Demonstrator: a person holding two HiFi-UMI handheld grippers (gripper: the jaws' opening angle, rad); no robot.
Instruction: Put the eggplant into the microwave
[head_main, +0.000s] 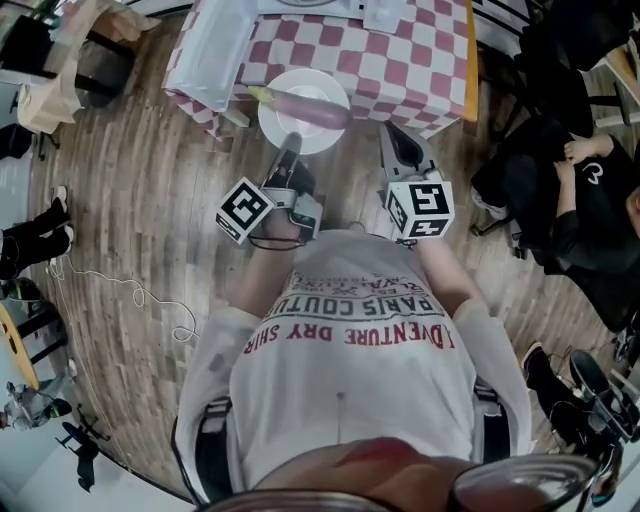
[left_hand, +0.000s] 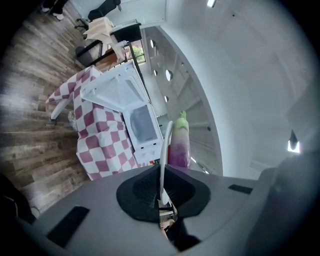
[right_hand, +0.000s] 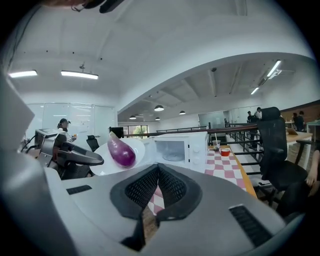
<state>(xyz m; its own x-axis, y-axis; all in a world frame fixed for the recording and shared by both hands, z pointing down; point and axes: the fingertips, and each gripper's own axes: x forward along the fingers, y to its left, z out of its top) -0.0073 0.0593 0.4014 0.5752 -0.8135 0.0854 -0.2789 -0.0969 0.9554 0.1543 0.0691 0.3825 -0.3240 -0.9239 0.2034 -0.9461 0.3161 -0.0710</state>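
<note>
A purple eggplant (head_main: 308, 106) with a green stem lies on a white plate (head_main: 285, 125). My left gripper (head_main: 290, 148) is shut on the plate's near rim and carries it in front of the checkered table (head_main: 400, 60). In the left gripper view the plate (left_hand: 165, 145) stands edge-on between the jaws of the left gripper (left_hand: 162, 167), with the eggplant (left_hand: 179, 145) beside it. The white microwave (left_hand: 142, 125) sits on the table with its door (left_hand: 112, 90) swung open. My right gripper (head_main: 400, 148) is to the right of the plate, shut and holding nothing. The right gripper view shows the eggplant (right_hand: 121, 152) and the microwave (right_hand: 180, 147) beyond the right gripper (right_hand: 158, 167).
A cup and a red bowl (right_hand: 225, 151) stand on the table to the right of the microwave. A black office chair (right_hand: 275, 150) is at the right. A seated person (head_main: 580, 200) is at the right, and chairs (head_main: 90, 60) and cables (head_main: 130, 290) lie on the wooden floor at the left.
</note>
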